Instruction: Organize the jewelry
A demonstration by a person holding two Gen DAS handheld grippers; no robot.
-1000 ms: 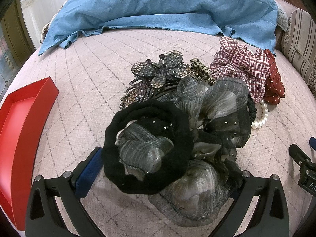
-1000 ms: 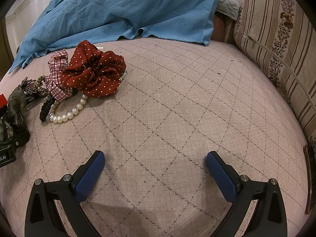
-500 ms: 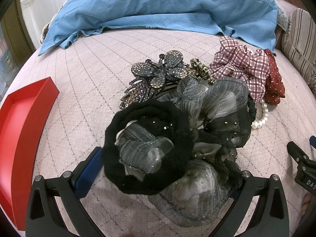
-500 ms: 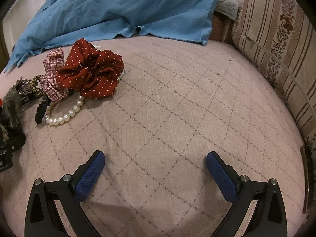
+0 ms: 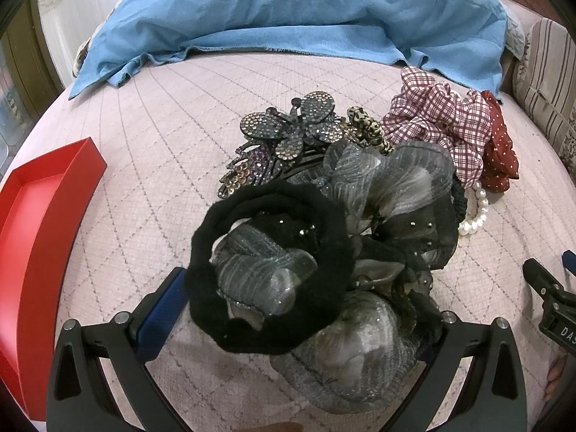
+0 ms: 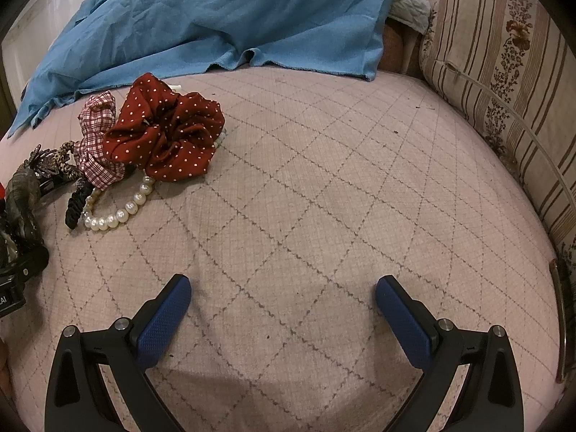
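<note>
A heap of hair accessories lies on the pink quilted bed cover (image 5: 151, 151). In the left wrist view my left gripper (image 5: 298, 298) is open, its fingers either side of a black fuzzy hair tie (image 5: 273, 198) and a grey sheer scrunchie (image 5: 392, 180); its right fingertip is hidden under the fabric. Behind them lie a rhinestone flower clip (image 5: 298, 129), a leopard clip (image 5: 367, 129), a checked scrunchie (image 5: 439, 118), a red dotted scrunchie (image 6: 165, 133) and a pearl bracelet (image 6: 118, 212). My right gripper (image 6: 284, 288) is open over bare cover, to the right of the heap.
A red tray (image 5: 36, 223) sits at the left edge of the bed. A crumpled blue cloth (image 5: 288, 10) covers the far side. A striped floral cushion (image 6: 504, 72) borders the right side. Bare cover stretches between the heap and the cushion.
The right gripper has drifted slightly, so the red scrunchie and pearls sit a little differently in its view. The left gripper and the heap have stayed put.
</note>
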